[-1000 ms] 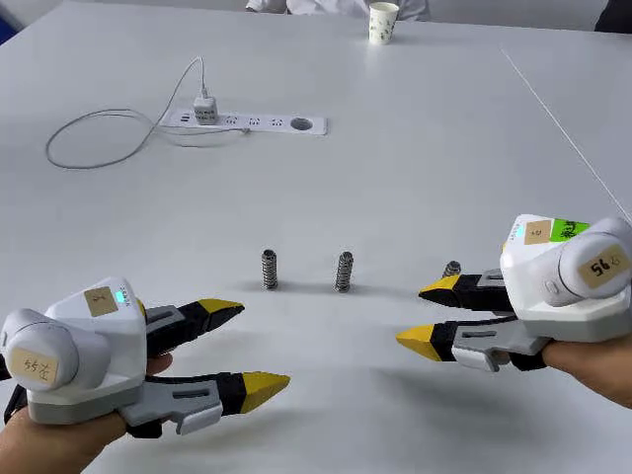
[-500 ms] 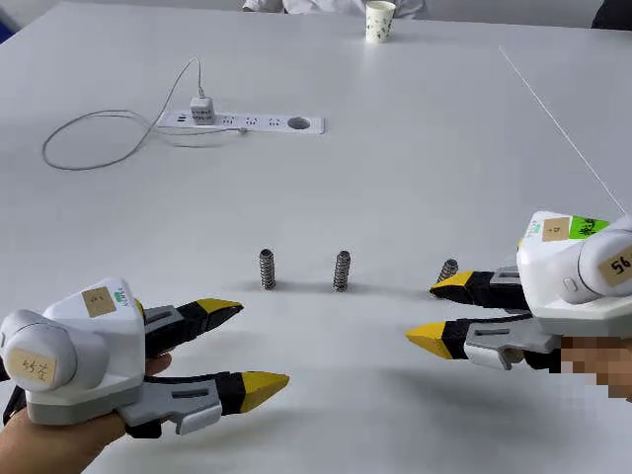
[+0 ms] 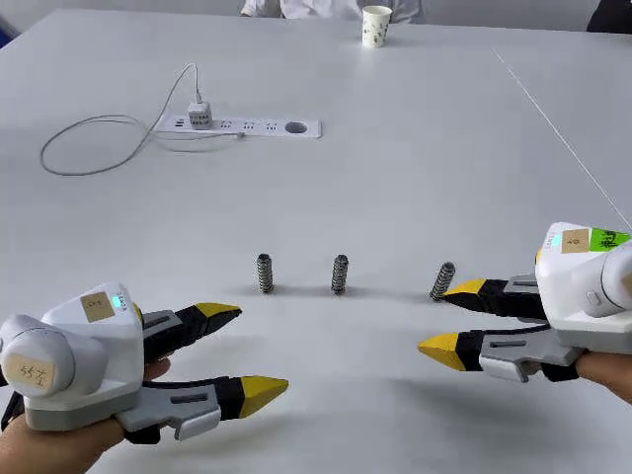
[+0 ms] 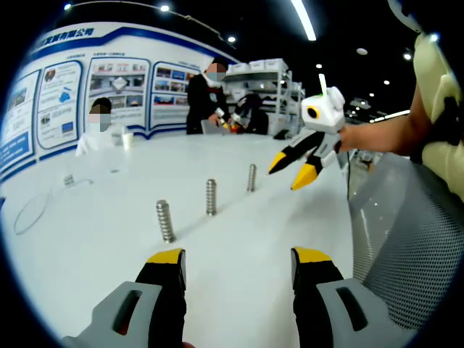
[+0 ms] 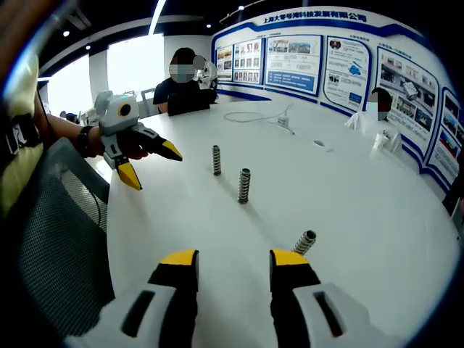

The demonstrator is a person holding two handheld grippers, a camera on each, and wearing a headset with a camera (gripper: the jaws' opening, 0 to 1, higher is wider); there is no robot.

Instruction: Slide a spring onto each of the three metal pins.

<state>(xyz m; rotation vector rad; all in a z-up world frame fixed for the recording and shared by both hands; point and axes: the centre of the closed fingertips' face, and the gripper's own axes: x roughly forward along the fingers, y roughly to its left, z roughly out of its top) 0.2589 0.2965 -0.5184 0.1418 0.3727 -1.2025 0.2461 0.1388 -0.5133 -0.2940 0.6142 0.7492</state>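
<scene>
The left claw point(image 3: 259, 348) hovers over the near left part of the white counter point(image 3: 415, 148). Its yellow-tipped jaws are spread wide with nothing between them and nothing touching them. The right claw point(image 3: 434, 318) is over the near right part, its jaws likewise parted and gripping nothing. The two point toward each other.

Three springs stand in a row between the claws, parallel to the near edge. The left spring point(image 3: 265, 274) and the middle spring point(image 3: 340, 275) are upright and well apart from both claws. The right spring point(image 3: 442, 281) leans, and it is just beside the tip of the right claw's farther jaw, outside the gap. Whether the tip touches it cannot be told. The right gripper view shows that spring tilted just past one jaw tip. The pins inside the coils cannot be made out.

Toward the far left corner lies a white power strip point(image 3: 242, 126) with a charger point(image 3: 198, 112) plugged in and a looped cable point(image 3: 89, 138). A paper cup point(image 3: 374, 26) stands at the far edge.
</scene>
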